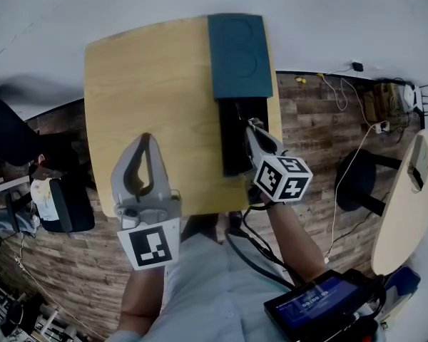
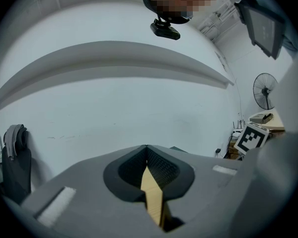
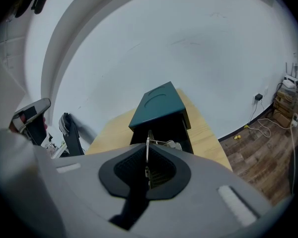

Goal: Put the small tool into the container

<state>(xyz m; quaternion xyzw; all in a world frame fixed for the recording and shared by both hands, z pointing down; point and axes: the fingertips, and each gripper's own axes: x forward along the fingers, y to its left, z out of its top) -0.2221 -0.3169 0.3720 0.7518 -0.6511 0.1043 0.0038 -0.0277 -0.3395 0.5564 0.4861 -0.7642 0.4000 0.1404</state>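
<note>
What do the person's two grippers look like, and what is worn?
Both the left gripper and the right gripper are grey, with dark ribbed pads inside curved jaws. Each carries a white cube with black square markers. The person wears light grey-blue clothing.

No word, number or brand can be read. The left gripper (image 1: pixel 147 140) and the right gripper (image 1: pixel 251 125) each carry a cube bearing only black-and-white square patterns. A lit blue screen (image 1: pixel 319 301), low at the right of the head view, shows lines too blurred to read.
</note>
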